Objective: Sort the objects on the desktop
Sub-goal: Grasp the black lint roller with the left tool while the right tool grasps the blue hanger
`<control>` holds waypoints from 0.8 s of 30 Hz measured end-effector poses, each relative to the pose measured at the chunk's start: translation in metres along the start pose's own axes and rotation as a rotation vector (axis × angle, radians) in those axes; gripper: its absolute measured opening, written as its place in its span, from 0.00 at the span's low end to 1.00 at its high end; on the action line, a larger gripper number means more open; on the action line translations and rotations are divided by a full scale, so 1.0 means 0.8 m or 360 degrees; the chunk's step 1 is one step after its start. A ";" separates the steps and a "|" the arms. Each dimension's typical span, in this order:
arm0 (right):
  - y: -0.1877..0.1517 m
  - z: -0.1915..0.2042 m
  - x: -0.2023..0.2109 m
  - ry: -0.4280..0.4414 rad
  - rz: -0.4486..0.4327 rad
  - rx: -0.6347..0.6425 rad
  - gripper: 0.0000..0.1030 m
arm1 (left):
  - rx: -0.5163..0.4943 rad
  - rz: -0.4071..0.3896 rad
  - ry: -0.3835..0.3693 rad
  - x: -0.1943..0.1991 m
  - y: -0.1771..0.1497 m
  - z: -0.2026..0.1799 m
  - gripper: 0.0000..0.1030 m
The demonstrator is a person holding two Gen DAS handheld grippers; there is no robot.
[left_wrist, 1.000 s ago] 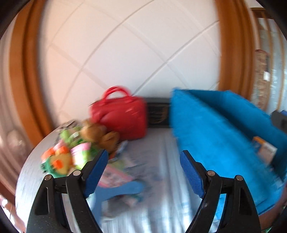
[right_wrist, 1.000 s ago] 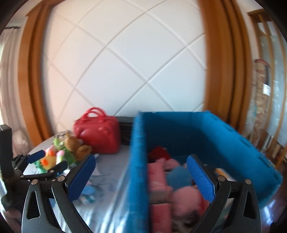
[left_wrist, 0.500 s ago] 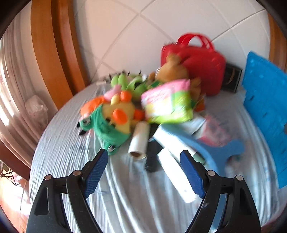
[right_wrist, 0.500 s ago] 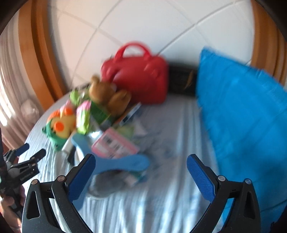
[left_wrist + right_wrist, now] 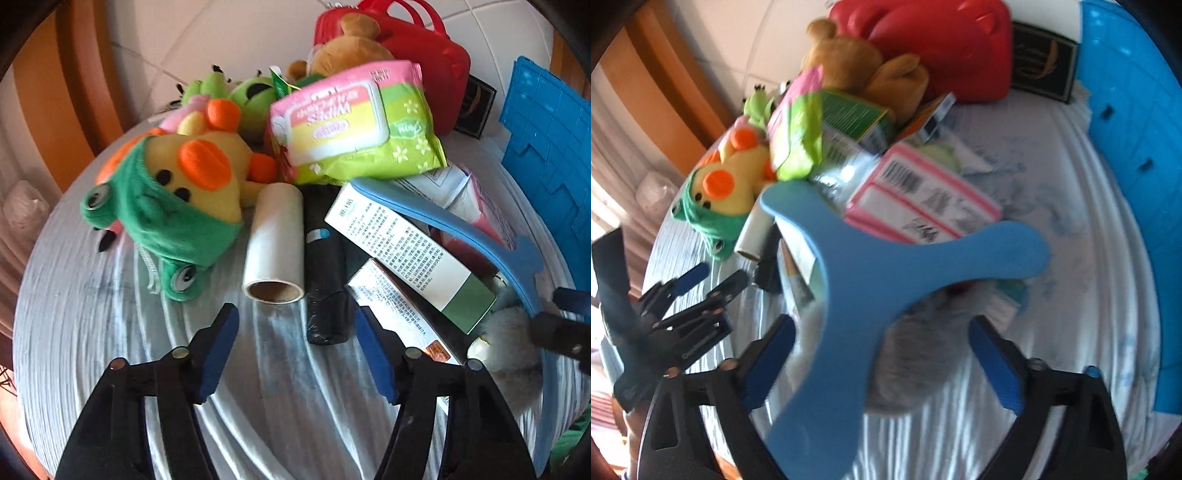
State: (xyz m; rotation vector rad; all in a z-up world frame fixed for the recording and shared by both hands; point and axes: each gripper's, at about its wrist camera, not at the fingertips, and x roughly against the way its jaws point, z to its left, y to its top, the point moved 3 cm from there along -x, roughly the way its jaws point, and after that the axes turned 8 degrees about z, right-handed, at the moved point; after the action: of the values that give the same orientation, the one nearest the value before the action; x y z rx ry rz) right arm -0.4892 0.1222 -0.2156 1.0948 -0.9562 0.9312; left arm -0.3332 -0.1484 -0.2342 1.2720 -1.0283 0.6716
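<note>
A heap of desktop objects lies on the striped cloth. In the left wrist view my left gripper [image 5: 295, 347] hovers just short of a white roll [image 5: 275, 240] and a black tube [image 5: 325, 277]. Its jaws are closing with only cloth between them. A duck plush in a green frog hood [image 5: 177, 199] lies to the left, a wipes pack [image 5: 354, 122] behind. In the right wrist view my right gripper [image 5: 882, 365] is closing around a blue three-armed boomerang [image 5: 871, 273] and a grey fluffy thing [image 5: 916, 350]. Its pads are not pressing on them.
A blue crate [image 5: 1137, 122] stands at the right, with a red bag [image 5: 424, 55], a brown bear [image 5: 857, 62] and a black box [image 5: 1041, 66] at the back. Cartons [image 5: 406, 251] and a pink-edged packet [image 5: 923, 192] lie under the boomerang. The round table's edge [image 5: 33, 280] curves on the left.
Both grippers dropped toward the table and tipped down. The views swung from the crate to the heap, which now fills them. Both pairs of jaws have narrowed.
</note>
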 end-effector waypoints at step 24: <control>0.000 -0.055 -0.008 -0.0059 -0.0017 0.0042 0.36 | 0.0073 0.0252 -0.0033 -0.010 -0.089 -0.014 0.28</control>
State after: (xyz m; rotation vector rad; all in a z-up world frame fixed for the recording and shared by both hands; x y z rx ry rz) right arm -0.4847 0.1639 -0.2295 1.1422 -0.9700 0.9198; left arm -0.2715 -0.1510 -0.2724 1.2478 -1.1446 0.8082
